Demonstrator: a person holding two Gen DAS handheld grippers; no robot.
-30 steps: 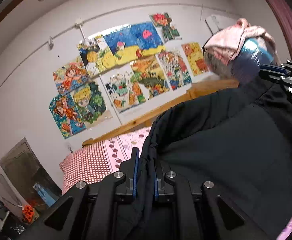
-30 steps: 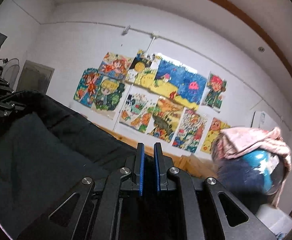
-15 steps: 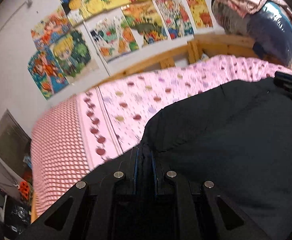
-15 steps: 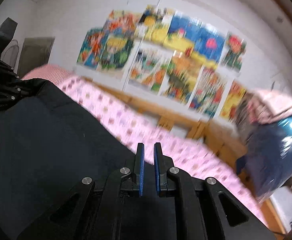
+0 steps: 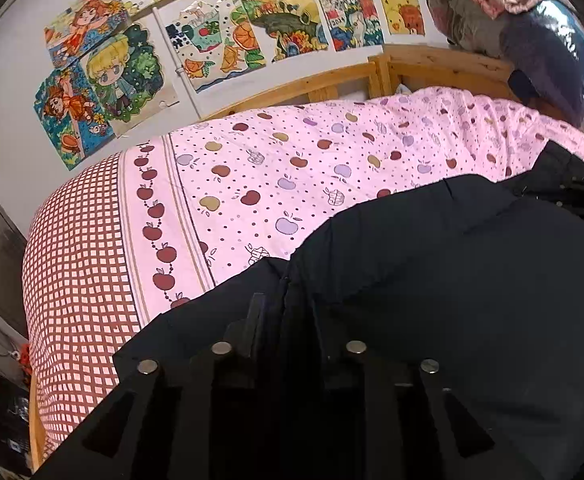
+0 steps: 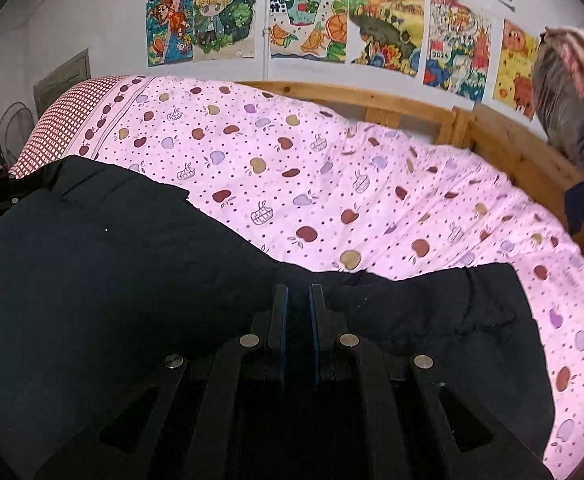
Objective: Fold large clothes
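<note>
A large black garment [image 5: 451,280] lies spread over the near part of a bed with a pink apple-print cover [image 5: 292,168]. My left gripper [image 5: 288,304] is shut on the garment's edge, with dark cloth pinched between its fingers. In the right wrist view the same garment [image 6: 112,260] fills the lower left. My right gripper [image 6: 297,300] is shut on its far edge, blue pads close together around the cloth. The other gripper shows dark at the far right edge of the left wrist view [image 5: 583,196].
The bed cover [image 6: 351,184] has a red checked band [image 5: 80,264] at its left end. A wooden bed rail [image 6: 391,104] runs along the wall under children's drawings [image 6: 387,28]. A pile of bundled bedding [image 5: 531,12] sits at the far right.
Both grippers have swung down from facing the wall to facing the bed. The black garment, held up a second ago, now lies lowered onto the pink cover.
</note>
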